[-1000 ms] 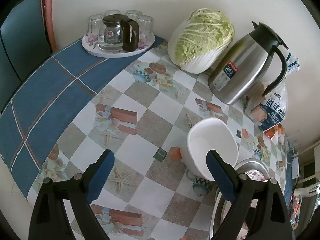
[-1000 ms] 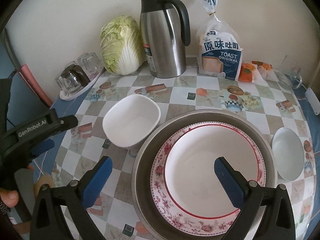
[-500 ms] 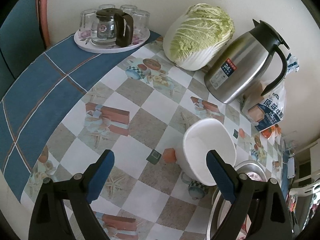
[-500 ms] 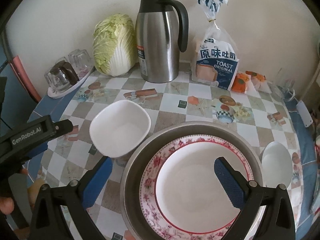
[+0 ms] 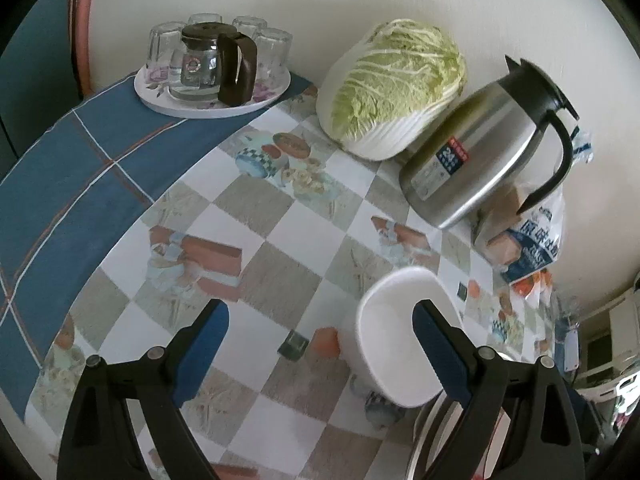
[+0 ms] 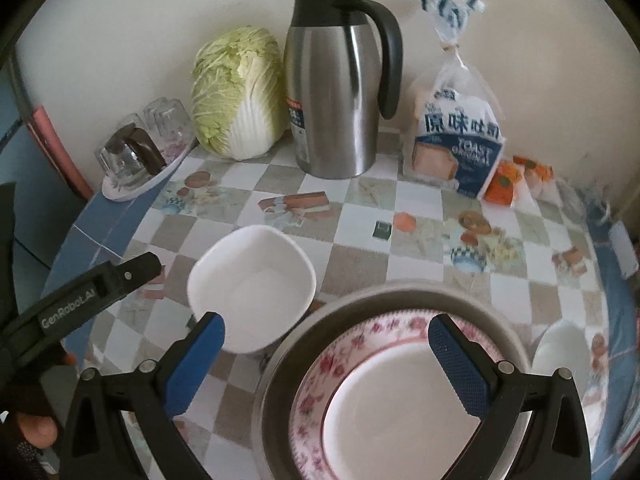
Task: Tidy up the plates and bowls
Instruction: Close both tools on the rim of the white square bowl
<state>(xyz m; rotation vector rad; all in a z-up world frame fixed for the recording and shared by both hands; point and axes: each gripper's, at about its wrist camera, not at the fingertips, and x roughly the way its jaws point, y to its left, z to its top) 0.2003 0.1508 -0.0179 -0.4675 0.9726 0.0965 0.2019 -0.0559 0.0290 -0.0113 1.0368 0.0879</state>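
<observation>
Both tongs gape wide and hold nothing: the right gripper hangs over a flowered plate lying inside a metal basin, the left gripper low beside a white squarish bowl. That plain, empty bowl sits on the checkered tablecloth, touching the basin's left edge, before a cabbage and steel jug.

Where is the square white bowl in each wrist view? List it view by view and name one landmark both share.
Left wrist: the square white bowl sits lower right, partly behind the right finger of the open left tongs.
Right wrist: it sits left of centre, just left of the metal basin that holds the floral plate.
Shared landmark: the steel thermos jug by the wall.
</observation>
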